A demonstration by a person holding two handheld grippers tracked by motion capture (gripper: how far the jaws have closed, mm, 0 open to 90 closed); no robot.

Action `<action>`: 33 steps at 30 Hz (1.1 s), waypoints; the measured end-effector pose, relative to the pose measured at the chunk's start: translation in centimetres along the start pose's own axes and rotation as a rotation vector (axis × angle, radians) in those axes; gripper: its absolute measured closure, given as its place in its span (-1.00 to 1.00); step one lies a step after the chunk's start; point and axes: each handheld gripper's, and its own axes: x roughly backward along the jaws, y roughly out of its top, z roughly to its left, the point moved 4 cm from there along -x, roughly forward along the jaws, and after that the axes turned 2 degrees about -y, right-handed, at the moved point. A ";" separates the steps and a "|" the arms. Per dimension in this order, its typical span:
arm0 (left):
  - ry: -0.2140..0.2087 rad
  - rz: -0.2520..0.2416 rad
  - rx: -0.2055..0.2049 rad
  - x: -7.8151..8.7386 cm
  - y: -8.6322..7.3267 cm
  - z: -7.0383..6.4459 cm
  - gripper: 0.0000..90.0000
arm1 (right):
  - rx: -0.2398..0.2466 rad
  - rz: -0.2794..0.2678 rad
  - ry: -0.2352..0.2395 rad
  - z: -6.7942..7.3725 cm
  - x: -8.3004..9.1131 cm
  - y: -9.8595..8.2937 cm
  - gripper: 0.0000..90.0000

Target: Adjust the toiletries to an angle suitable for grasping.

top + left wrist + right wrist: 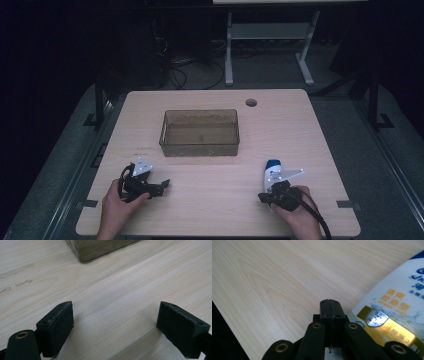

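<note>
A white shampoo bottle (271, 174) with a blue cap lies on the wooden table (210, 170) at the front right. In the right gripper view the bottle (394, 302) shows a gold label and lies just to the right of the jaws. My right gripper (261, 197) (330, 305) is shut with nothing between its jaws, beside the bottle and low over the table. My left gripper (163, 185) (115, 315) is open wide at the front left, with bare table between its pads (60, 325).
A translucent brownish bin (199, 134) stands in the middle of the table; its corner (100, 250) is ahead of the left gripper. A round cable hole (251, 102) is near the table's far edge. A white desk frame (270, 45) stands on the floor behind.
</note>
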 end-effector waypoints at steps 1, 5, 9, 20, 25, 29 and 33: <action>0.000 0.000 0.000 0.0 0.0 0.0 -0.72 | -0.003 0.000 -0.002 -0.1 0.1 -0.1 1.00; 0.000 0.000 0.000 0.0 0.0 0.0 -0.72 | -0.006 0.001 -0.017 -0.4 0.4 -0.5 1.00; 0.000 0.000 0.000 0.0 0.0 0.0 -0.72 | -0.022 0.000 -0.032 -0.9 0.9 -1.0 1.00; 0.000 0.000 0.000 0.0 0.0 0.0 -0.72 | -0.078 -0.011 -0.082 -2.7 2.5 -2.6 1.00; 0.000 0.000 0.000 0.0 0.0 0.0 -0.72 | -0.092 -0.015 -0.091 -3.2 2.9 -3.0 1.00; 0.000 0.000 0.000 0.0 0.0 0.0 -0.72 | -0.102 -0.014 -0.098 -3.6 3.2 -3.3 1.00; 0.000 0.000 0.000 0.0 0.0 0.0 -0.72 | -0.110 -0.013 -0.114 -4.1 3.5 -3.6 1.00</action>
